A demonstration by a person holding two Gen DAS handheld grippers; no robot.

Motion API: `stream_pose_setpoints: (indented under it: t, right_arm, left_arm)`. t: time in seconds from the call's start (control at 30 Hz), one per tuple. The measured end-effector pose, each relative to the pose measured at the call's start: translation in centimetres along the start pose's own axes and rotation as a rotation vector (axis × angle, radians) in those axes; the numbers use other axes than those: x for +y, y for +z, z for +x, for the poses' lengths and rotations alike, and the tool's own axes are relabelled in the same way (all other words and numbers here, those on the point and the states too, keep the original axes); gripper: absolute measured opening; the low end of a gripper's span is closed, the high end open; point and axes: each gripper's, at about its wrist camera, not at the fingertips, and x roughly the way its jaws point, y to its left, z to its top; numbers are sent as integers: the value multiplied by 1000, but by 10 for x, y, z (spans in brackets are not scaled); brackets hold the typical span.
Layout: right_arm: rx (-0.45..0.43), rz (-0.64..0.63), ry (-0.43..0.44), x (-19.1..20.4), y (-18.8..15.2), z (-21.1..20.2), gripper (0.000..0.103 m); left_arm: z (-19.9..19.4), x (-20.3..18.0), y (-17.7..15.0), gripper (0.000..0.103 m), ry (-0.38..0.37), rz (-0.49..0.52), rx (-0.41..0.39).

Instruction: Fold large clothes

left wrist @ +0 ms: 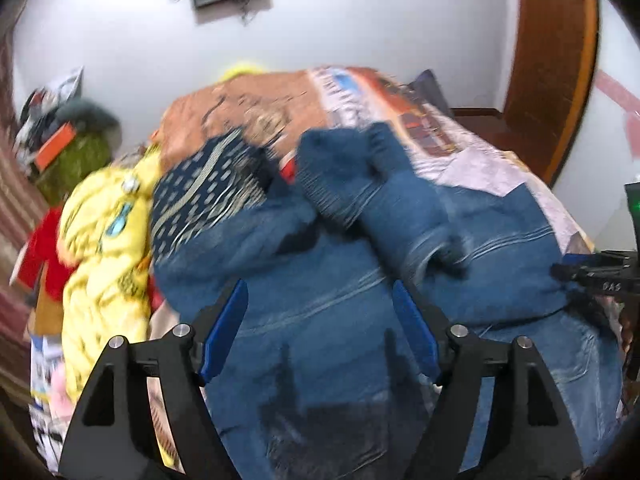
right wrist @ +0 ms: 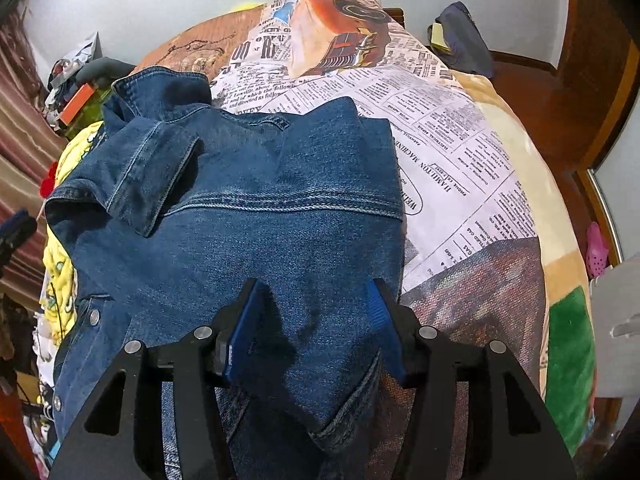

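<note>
Right wrist view: denim jacket (right wrist: 248,208) lies on the printed bedspread (right wrist: 460,152), sleeve folded across. Right gripper (right wrist: 316,320) and left gripper (left wrist: 320,320) hover with jaws apart, empty. Risk: pinching a single layer drags the fold open.

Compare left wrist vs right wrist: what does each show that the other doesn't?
Left wrist only: a dark patterned garment beyond the jacket, and the right gripper at the frame edge.

Right wrist only: readable newspaper-print bedspread, pink clog, and jacket snaps.

Both: the denim jacket on the bed, a yellow garment beside it, and open fingers with nothing held.
</note>
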Motion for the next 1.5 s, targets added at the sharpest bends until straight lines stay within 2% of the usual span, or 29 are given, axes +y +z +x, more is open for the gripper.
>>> stream_pose_setpoints:
  t: [0.1,0.23,0.33,0.43,0.47,0.5,0.53,0.6,0.8,0.87,1.0,1.13,1.23,1.3,1.37,1.5]
  right_arm:
    - [1,6,12,-2,0,1,52]
    - [0,13,26,-3,-1,2,53]
    - [-2,13,33,-3,-2,2,53]
    - [-3,12,39,-4,-3,3,54]
    - [-5,11,40,-4,-3,3,54]
    - [-6,10,40,-4,-3,3,54]
    - [-7,10,41,-4,-4,3,54]
    - [-10,8,43,-4,-4,3,54]
    - [-17,-30,69,2,-4,4,55]
    - [-18,-58,68,8,-4,4,55]
    - [-15,-104,36,17,-4,8,55]
    - [-7,-103,51,16,-4,9,55]
    - [-7,-123,16,21,-6,8,55]
    - [-5,-135,1,24,-7,8,55]
    - [0,-136,-6,26,-7,8,55]
    - [13,-100,-7,23,-4,3,56]
  left_arm:
    - [20,-21,10,80,7,68,21]
    - [67,-40,10,80,65,114,114]
    - [92,-41,10,80,87,75,155]
    - [98,-36,19,77,93,10,129]
    - [96,-33,22,67,95,-3,111]
    - [92,-31,26,43,104,-19,87]
    - [88,-29,28,35,101,-28,76]
    - [77,-20,31,20,22,-76,58]
    - [33,9,29,19,-110,-233,-7]
    - [22,17,23,22,-135,-274,-13]
    - [12,44,-1,34,-122,-373,-9]
    - [26,77,-41,38,-102,-486,58]
    - [34,92,-70,32,-14,-506,113]
    - [44,103,-87,32,-124,-552,155]
    - [51,106,-99,32,-163,-558,195]
    - [45,97,-103,32,-145,-497,180]
